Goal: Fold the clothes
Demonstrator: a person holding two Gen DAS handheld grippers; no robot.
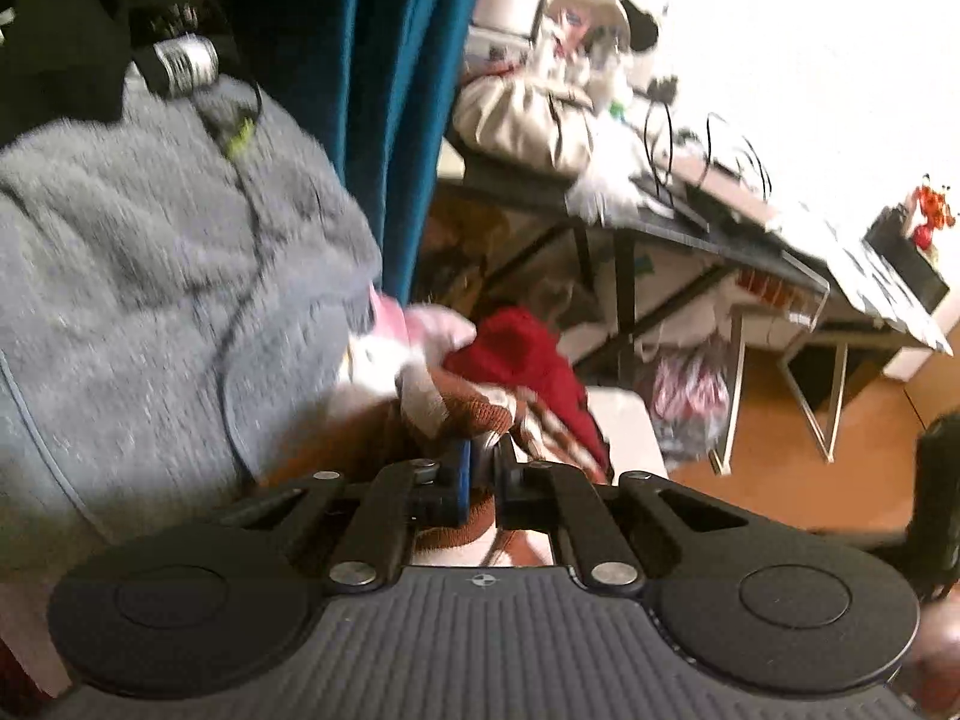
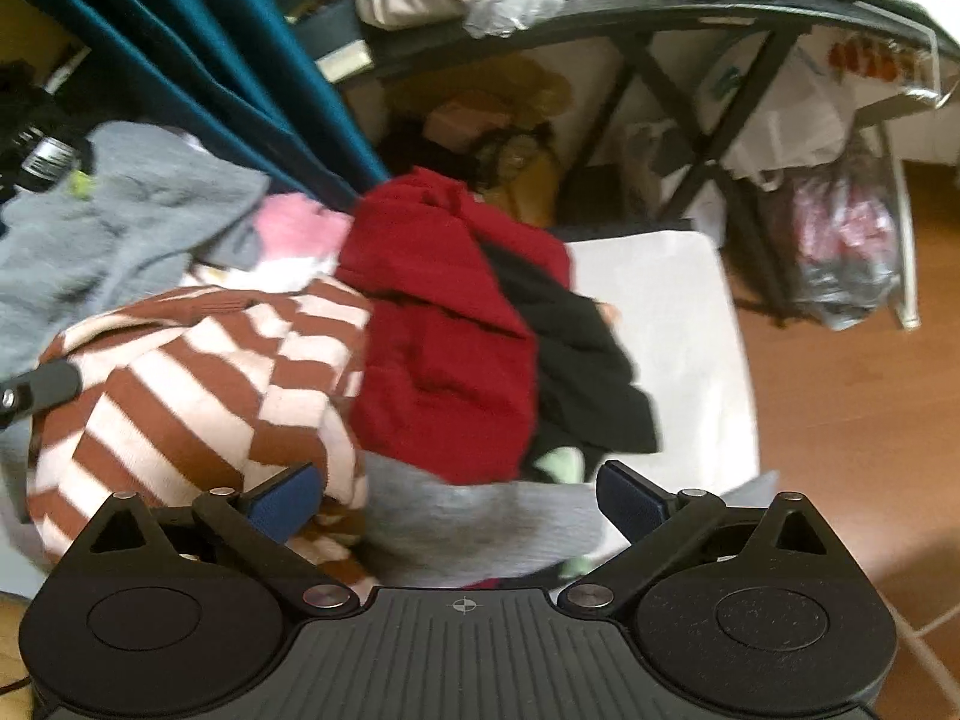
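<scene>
- Far left: a fluffy grey fleece garment (image 2: 120,222) lies heaped at the edge of the pile, with a teal curtain (image 2: 198,42) hanging behind it.
- Your left gripper (image 1: 483,462) has its jaws drawn narrow, pinched on the brown-and-white striped knit sweater (image 2: 198,384); striped fabric shows between and under the fingers in the left wrist view.
- The striped sweater sits bunched at the left of the pile, touching a pink fuzzy item (image 2: 300,228) behind it.
- Centre: a dark red knit garment (image 2: 444,324) lies crumpled against the sweater, overlapping a black garment (image 2: 588,348) to its right.
- A flat grey cloth (image 2: 474,516) lies in front, between your right gripper's blue pads.
- Your right gripper (image 2: 459,495) stands wide, holding nothing, above that cloth.
- Right: the pile rests on a white padded surface (image 2: 678,300); a cluttered black table (image 2: 690,6) stands beyond, over wooden floor (image 2: 852,408).
</scene>
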